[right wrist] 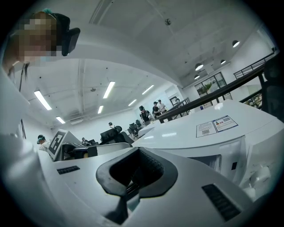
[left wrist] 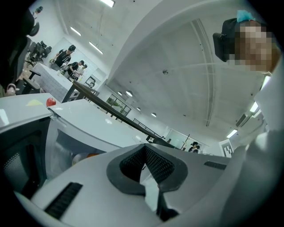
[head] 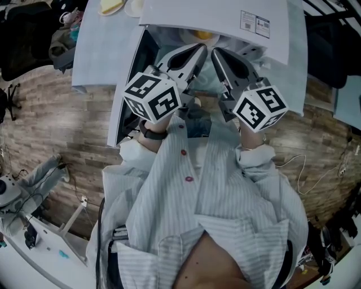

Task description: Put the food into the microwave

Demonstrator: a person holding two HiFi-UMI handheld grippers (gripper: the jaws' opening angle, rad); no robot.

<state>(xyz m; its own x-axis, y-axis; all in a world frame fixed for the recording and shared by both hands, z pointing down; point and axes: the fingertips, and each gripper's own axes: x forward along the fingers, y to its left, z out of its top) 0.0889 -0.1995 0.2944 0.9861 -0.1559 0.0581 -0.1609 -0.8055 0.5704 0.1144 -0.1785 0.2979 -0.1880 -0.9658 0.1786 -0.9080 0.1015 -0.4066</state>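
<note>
Food, a yellow-orange piece (head: 203, 35), lies inside the open cavity of the white microwave (head: 225, 17), near its back; we cannot tell what kind of food it is. The microwave door (head: 121, 107) is swung out to the left side in the head view.

We see both grippers held close side by side in front of the opening, their tips pointing into it and almost meeting. The left gripper (left wrist: 144, 165) has its jaws pressed together with nothing between them, and its own view looks past the door edge to the orange piece in the cavity. The right gripper (right wrist: 133, 177) also has its jaws together and empty; its view shows the top of the microwave with two printed labels (right wrist: 216, 125). Each gripper carries its marker cube near the hand, the left cube (head: 152, 96) and the right cube (head: 260, 107).

The microwave stands on a pale table (head: 104, 51). On this table, behind the microwave, we see a yellow thing (head: 111, 5) beside a white plate (head: 133, 7). The person wears a striped shirt (head: 225, 186), and the floor (head: 56, 113) below is wood-patterned.
</note>
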